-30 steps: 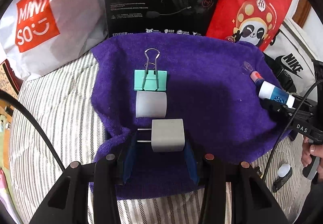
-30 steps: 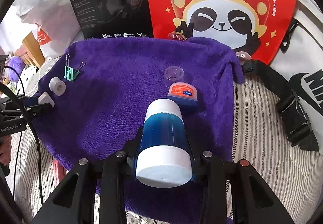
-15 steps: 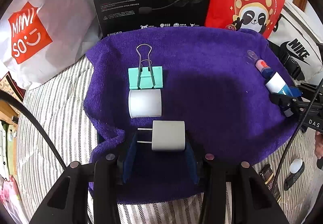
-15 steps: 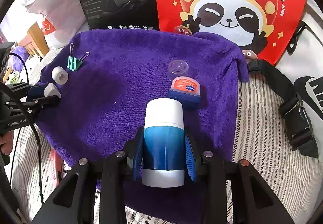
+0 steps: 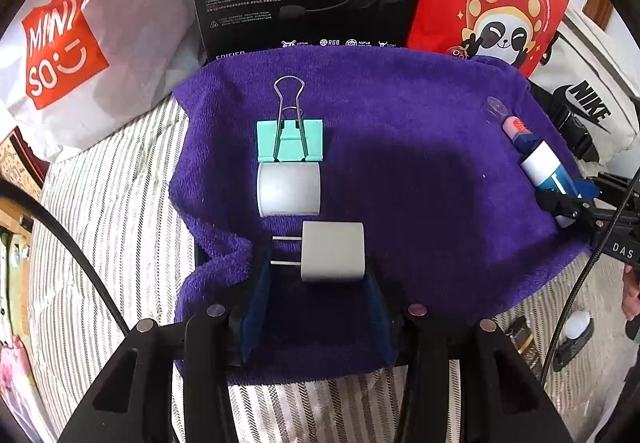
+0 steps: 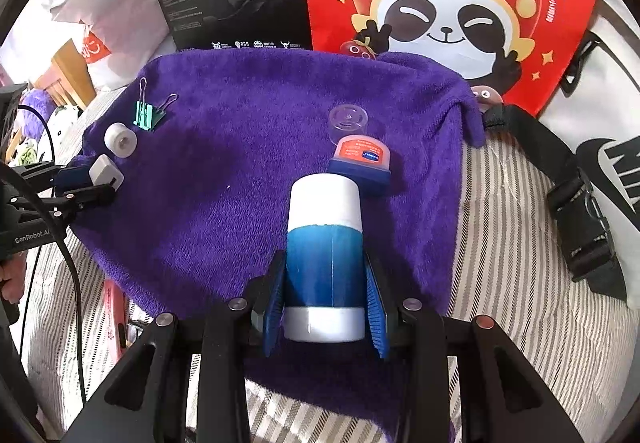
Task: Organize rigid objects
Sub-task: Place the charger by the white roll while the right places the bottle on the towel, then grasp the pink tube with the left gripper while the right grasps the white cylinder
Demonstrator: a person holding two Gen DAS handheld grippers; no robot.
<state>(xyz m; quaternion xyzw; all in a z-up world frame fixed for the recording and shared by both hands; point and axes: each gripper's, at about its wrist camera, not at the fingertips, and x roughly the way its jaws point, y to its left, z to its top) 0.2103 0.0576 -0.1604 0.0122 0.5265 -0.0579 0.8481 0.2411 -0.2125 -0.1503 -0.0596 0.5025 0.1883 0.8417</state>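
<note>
The left tongs (image 5: 316, 307) are opening, their pads clear of the white plug adapter (image 5: 333, 257) lying between the tips at 12 o'clock. The right tongs (image 6: 326, 307) are opening around the blue-and-white bottle (image 6: 325, 255), which lies between the pads; whether they still press it I cannot tell. Behind the purple towel (image 5: 420, 179) stand bags reading "MINISO" (image 5: 60, 47) and "NIKE" (image 5: 588, 107). At the adapter's 12 o'clock lie a white roll (image 5: 289, 190) and a teal binder clip (image 5: 290, 139); open towel spreads at 3 o'clock.

Striped bedding (image 5: 100, 211) under bright daylight
</note>
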